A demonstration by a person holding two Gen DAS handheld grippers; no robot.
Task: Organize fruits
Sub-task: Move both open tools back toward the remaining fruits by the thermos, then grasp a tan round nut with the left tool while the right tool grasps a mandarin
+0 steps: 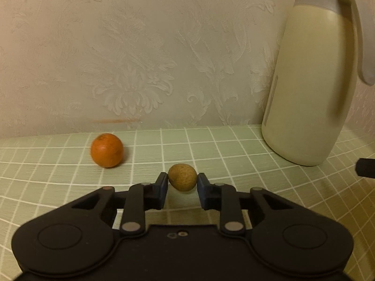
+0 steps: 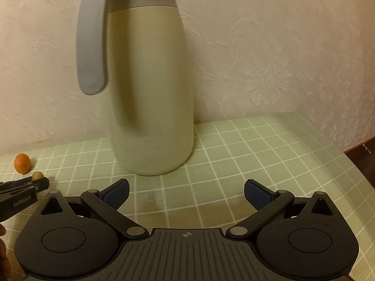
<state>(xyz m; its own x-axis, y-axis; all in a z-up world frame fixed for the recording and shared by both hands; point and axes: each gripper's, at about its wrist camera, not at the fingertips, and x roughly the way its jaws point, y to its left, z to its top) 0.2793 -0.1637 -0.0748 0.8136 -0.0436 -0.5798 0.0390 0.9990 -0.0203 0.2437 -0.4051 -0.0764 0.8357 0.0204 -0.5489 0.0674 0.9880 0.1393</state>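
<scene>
I'm clamping my left gripper [image 1: 182, 179] on a small brown fruit [image 1: 182, 177] — probably a longan — risking crushing it; right gripper [image 2: 186, 190] is gaping.

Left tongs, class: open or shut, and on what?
Shut. The left tongs press their pads against both sides of the small brown fruit, just above the checked tablecloth.

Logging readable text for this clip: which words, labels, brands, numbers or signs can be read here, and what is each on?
Left gripper: a small white print on its black side in the right wrist view, too blurred to read.
Right gripper: a small crosshair mark on its body, no letters.
Cream jug, orange, small brown fruit, checked tablecloth: no text visible.
</scene>
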